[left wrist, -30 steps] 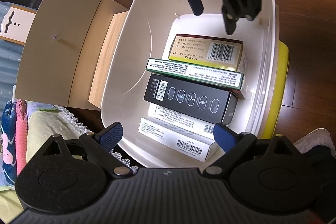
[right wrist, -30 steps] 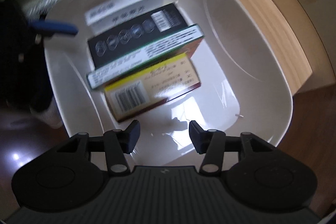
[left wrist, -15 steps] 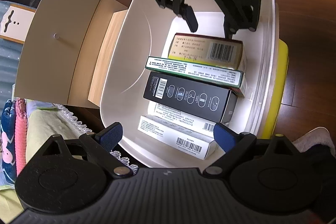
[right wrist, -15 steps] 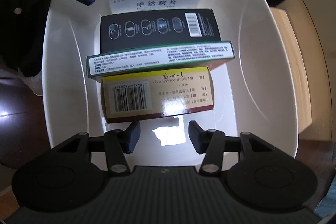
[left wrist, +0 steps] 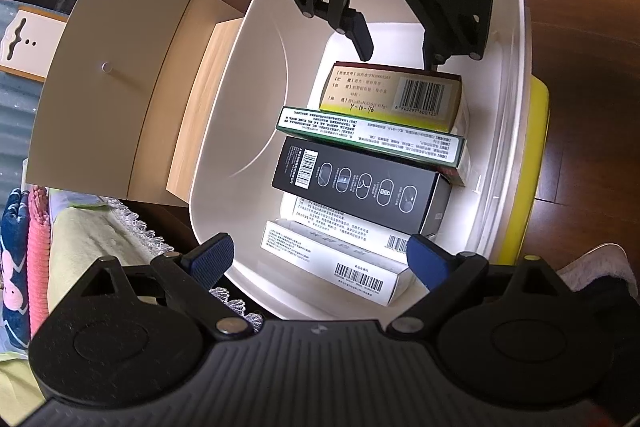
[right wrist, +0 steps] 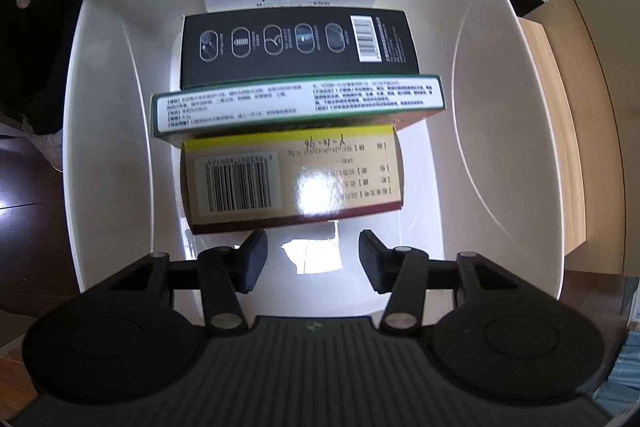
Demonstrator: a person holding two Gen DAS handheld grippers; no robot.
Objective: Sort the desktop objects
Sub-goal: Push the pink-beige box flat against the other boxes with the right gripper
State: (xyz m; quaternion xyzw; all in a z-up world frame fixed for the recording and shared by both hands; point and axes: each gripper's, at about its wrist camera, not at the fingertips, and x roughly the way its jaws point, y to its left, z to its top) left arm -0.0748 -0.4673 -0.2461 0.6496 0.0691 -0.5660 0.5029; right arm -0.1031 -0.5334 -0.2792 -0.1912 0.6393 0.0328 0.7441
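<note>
Five boxes lie stacked in the white tub (right wrist: 496, 107). The right gripper (right wrist: 312, 259), fingers partly spread and empty, hovers just short of the yellow box (right wrist: 292, 183). The left gripper (left wrist: 320, 259), fingers wide and empty, straddles the white box (left wrist: 340, 267).

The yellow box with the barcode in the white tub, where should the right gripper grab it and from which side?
Probably across its two short ends, coming straight down from above. The yellow box lies flat on top at the near end of the white tub; its far edge abuts the green box, but both ends stand clear. The right gripper already hovers open beside it.
</note>
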